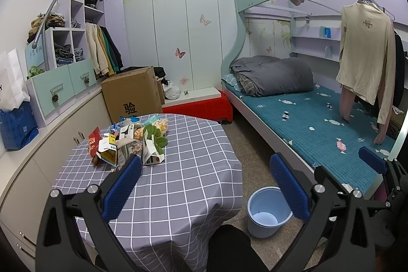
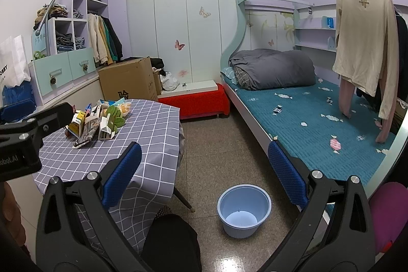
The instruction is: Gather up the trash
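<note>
1. Standing by the table (image 1: 178,170), I see the trash (image 1: 130,142) heaped in one pile on the checked cloth, toward the table's far left part: torn cartons, wrappers, a crumpled paper bag, something green and leafy-looking. Piled like that, it looks gathered for picking off piece by piece.

2. The bin (image 2: 243,210) sits on the floor just off the table's right edge, between the table and the bed (image 2: 318,119). It is upright, its mouth open, and looks empty. That spot makes sense: anything lifted from the table only has to swing off the edge and drop.

3. The left gripper (image 1: 204,185) hangs over the table's near edge, its blue pads spread wide with nothing between them. One finger (image 1: 122,185) lies in line with the pile; contact I cannot see. Open like this, it seems readied for a first grab.

4. The right gripper (image 2: 204,175) is held off the table's right side, above the floor and roughly over the bin, jaws likewise wide apart and empty. I'd guess it waits there, since the left one sits nearer the pile.

5. By my reckoning collecting has not started; nothing lies in the bin.

6. The flimsy wrappers may slip from a wide pinch.
</note>
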